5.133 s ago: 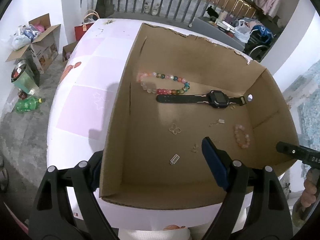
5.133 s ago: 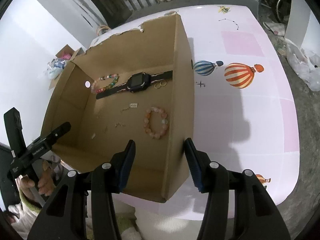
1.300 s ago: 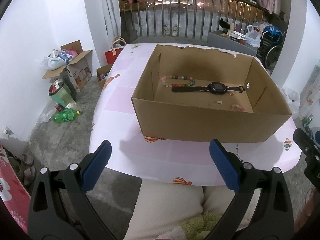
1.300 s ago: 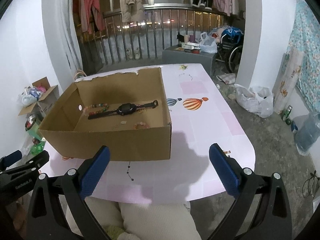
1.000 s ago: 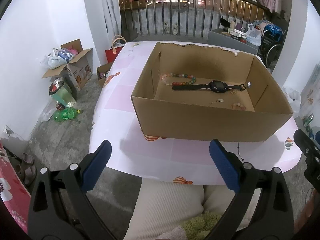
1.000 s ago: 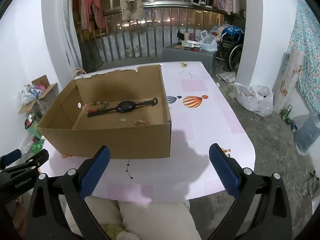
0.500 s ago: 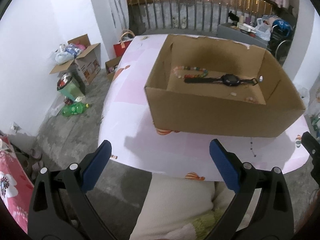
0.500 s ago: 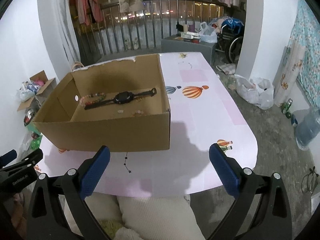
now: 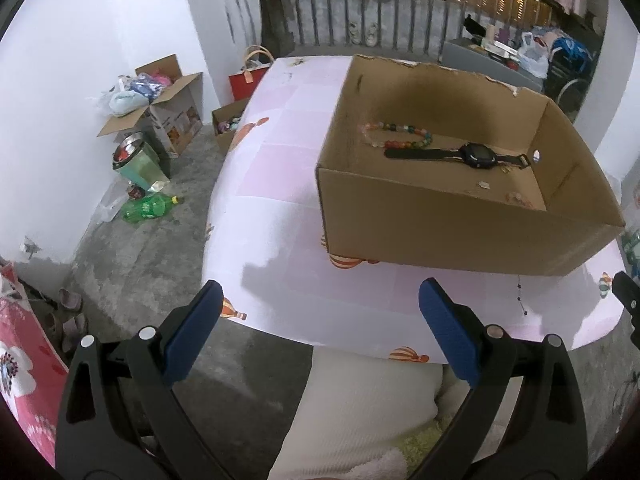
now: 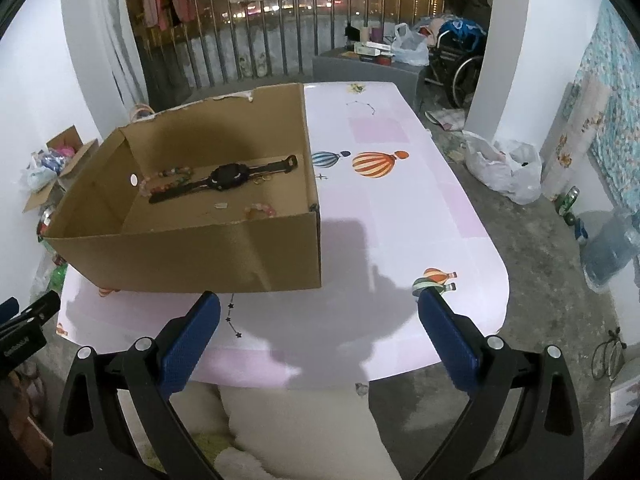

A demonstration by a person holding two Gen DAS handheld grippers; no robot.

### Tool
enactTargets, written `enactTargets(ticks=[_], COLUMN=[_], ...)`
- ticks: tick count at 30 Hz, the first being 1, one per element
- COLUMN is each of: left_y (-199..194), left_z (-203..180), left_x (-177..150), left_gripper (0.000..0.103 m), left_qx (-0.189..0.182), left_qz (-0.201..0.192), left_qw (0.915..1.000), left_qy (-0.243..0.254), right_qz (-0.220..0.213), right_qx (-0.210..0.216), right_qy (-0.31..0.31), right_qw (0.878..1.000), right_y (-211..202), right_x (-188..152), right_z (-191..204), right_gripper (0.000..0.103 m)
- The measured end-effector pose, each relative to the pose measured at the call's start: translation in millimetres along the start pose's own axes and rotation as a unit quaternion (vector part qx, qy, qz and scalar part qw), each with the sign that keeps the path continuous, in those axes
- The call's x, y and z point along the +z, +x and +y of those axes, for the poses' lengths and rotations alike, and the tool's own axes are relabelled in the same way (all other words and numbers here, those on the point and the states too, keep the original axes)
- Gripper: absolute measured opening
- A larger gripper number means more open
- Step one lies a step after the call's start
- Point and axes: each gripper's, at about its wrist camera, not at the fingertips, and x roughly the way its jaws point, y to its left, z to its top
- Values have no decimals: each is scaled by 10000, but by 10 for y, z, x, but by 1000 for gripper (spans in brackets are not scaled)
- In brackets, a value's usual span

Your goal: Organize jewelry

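An open cardboard box (image 9: 460, 236) (image 10: 200, 252) stands on the pink-and-white table (image 9: 280, 184) (image 10: 400, 208). Inside lie a black watch (image 9: 476, 155) (image 10: 228, 176), a multicoloured bead bracelet (image 9: 396, 138) (image 10: 164, 180), a small pink bead bracelet (image 10: 260, 211) (image 9: 518, 199) and a few tiny pieces. My left gripper (image 9: 320, 312) hangs open, pulled back off the table's near edge, nothing between its blue pads. My right gripper (image 10: 320, 316) is open too, over the near edge, right of the box.
A person's cream-clad lap (image 9: 372, 412) sits under both grippers. On the floor left are an open carton (image 9: 160, 96), a metal bin (image 9: 136, 164), a green bottle (image 9: 148, 210). A railing (image 10: 280, 52), a wheelchair (image 10: 460, 60) and plastic bags (image 10: 504, 168) lie beyond the table.
Both grippers have drawn back from the box, which they straddled five seconds ago. In the last second the left view has swung left and the box sits further right in it.
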Motion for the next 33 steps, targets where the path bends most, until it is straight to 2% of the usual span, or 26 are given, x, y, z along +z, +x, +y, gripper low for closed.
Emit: enactTargets(ticks=[6,12,33], left_y=[48,56,15], left_z=[-68,-53,119], left_x=[22,75,109], left_gripper=[95,95,95], left_qx=[-25,59,234], left_qz=[153,180,105], left_qw=[9995,9992,9996], left_qy=[280,359,141], right_qz=[226,432,341], right_qx=[51,107,396], right_qy=[-67,-162,-441], right_qw=[9997,9989,9977], right_y=[59,144,92], right_x=[64,87,159], right_z=[13,52,383], right_gripper=[96,96,96])
